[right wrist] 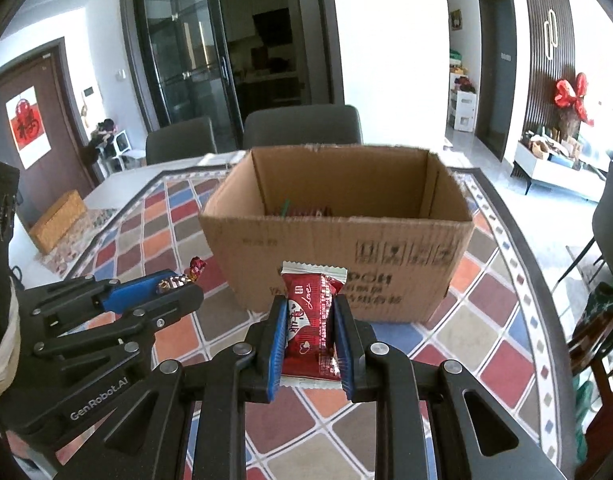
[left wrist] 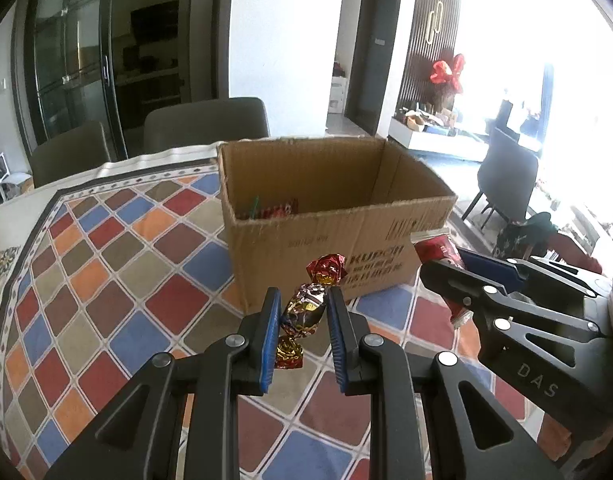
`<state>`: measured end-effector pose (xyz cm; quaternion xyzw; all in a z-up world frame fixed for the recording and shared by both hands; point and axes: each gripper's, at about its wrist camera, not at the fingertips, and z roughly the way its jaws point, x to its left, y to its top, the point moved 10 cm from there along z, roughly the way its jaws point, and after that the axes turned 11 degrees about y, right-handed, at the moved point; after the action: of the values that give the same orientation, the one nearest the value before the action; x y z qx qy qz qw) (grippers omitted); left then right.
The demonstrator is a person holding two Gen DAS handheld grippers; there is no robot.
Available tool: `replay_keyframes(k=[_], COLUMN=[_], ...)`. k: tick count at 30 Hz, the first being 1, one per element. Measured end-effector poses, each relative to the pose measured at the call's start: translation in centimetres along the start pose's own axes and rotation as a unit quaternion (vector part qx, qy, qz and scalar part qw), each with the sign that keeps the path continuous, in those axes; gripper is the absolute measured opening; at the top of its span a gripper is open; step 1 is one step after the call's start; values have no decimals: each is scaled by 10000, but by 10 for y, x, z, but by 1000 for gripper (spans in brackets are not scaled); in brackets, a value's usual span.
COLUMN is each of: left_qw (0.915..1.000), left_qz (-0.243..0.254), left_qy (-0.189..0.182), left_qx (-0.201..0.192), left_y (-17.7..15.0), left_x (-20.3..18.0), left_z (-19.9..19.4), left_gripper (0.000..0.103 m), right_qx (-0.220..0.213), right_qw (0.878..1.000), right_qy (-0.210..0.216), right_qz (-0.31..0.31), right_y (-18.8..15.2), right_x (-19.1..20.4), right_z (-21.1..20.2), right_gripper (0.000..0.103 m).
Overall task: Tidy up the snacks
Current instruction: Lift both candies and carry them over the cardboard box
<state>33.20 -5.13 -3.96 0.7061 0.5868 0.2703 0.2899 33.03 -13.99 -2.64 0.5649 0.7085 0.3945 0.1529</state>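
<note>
My left gripper (left wrist: 302,308) is shut on a foil-wrapped candy (left wrist: 306,312) with twisted red and gold ends, held above the tablecloth. My right gripper (right wrist: 309,320) is shut on a red snack packet (right wrist: 311,328) with white sealed ends. Both hang just in front of an open cardboard box (left wrist: 326,248), whose near wall (right wrist: 338,264) faces me. Several snacks (left wrist: 272,211) lie at the bottom of the box. In the left wrist view the right gripper (left wrist: 462,270) shows at the right with the red packet (left wrist: 438,250). In the right wrist view the left gripper (right wrist: 182,282) shows at the left with the candy (right wrist: 196,268).
The table wears a cloth (left wrist: 118,280) of coloured diamond patches. Two grey chairs (left wrist: 204,124) stand behind it, and another chair (left wrist: 506,184) stands at the right. A woven box (right wrist: 58,220) sits at the table's far left edge. Glass doors and a sideboard lie beyond.
</note>
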Motion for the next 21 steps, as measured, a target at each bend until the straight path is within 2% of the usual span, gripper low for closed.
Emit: replay_keyframes(k=[12, 21], left_qw=[9996, 9993], left_qz=[59, 87], left_qy=[-5, -45], left_qx=[-267, -371], left_y=[47, 84], left_x=[-13, -17], left_z=[-18, -14], left_gripper=[24, 24], right_qx=[-388, -559], right_qw=[9992, 9983], right_qy=[-76, -168], right_qz=[-36, -77], right_y=[45, 81], right_x=[-12, -24], right_z=[-33, -43], right_gripper=[24, 24])
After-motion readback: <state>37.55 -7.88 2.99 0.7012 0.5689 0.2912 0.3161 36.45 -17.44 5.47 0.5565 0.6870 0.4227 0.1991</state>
